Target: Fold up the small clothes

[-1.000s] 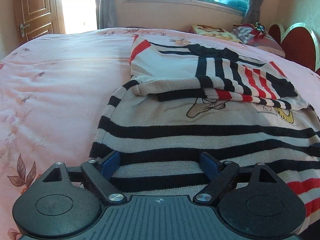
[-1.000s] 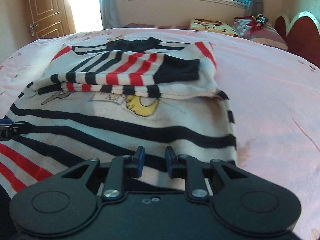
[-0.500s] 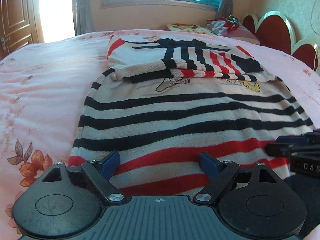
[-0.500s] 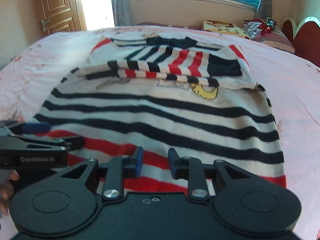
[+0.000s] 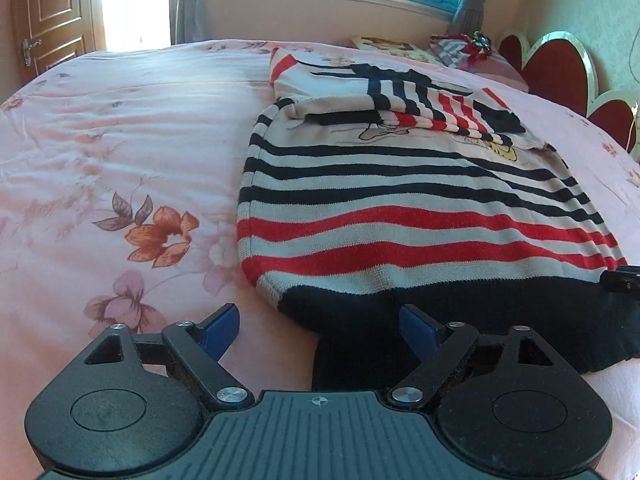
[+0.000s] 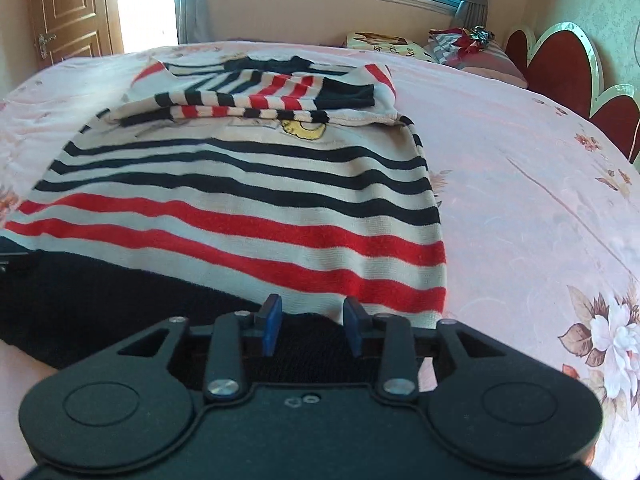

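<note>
One striped sweater [image 5: 420, 216] is counted on one pink floral bedspread [image 5: 120, 152]. Two grippers are noted, the left gripper [image 5: 320, 324] and the right gripper [image 6: 314, 322]. One door [image 5: 52, 12] and two pillows [image 6: 384, 45] are observed.

Left claw [image 5: 318, 330] angled downward, blue pads [image 5: 222, 326] spread wide, nothing pressed between them. Right claw [image 6: 313, 322] tilted down at much the same slant, jaws opening, blue pads [image 6: 272, 318] a narrow gap apart and clear of any grip. Tip of the right claw just visible at the right edge of the left wrist view.
</note>
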The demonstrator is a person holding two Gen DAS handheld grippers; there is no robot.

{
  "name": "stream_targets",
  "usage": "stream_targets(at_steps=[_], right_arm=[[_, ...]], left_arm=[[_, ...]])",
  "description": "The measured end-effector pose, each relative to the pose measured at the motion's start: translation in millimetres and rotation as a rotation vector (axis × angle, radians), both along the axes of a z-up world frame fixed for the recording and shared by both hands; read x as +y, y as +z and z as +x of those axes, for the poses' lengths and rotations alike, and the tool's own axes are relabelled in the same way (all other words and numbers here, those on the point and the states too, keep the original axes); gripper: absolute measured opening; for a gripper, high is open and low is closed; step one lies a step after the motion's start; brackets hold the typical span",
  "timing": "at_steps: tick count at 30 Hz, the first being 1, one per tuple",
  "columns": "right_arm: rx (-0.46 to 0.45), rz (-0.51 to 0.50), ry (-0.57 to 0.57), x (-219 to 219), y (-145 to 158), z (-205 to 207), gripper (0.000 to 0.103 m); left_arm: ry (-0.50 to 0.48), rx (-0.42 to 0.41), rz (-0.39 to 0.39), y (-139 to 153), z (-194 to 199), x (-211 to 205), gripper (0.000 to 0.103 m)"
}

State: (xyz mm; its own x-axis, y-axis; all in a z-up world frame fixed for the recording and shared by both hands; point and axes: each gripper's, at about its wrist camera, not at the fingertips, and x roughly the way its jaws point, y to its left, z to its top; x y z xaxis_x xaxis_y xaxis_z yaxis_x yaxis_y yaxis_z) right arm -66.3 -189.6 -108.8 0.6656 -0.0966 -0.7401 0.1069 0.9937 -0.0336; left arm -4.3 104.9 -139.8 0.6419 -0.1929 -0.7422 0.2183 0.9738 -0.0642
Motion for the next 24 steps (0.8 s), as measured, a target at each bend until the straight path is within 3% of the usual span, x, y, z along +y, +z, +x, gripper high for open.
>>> stream_targets(at_steps=[5,9,15,24], right_arm=[[-0.027,0.031,0.05,24.3,7.4,-6.4,0.034],[0.04,0.035,0.066,36.5,-10.6,-1.1,0.036],[0.036,0.031,0.056,31.5,-10.2,-8.8,0.043],[0.045,0.028,0.033,28.7,-13.8,-14.5,0.045]], left_arm=[[-0.022,-0.005,0.049,-6.9,-5.9,-9.3,0.086],[-0.005,0.002,0.038,-5.9,-5.2,-10.8,0.086],[0.001,0.015,0.033,-6.4,-3.1,-11.5,0.092],[-0.015,0.008,0.041,-9.6,-3.4,-12.6,0.094]])
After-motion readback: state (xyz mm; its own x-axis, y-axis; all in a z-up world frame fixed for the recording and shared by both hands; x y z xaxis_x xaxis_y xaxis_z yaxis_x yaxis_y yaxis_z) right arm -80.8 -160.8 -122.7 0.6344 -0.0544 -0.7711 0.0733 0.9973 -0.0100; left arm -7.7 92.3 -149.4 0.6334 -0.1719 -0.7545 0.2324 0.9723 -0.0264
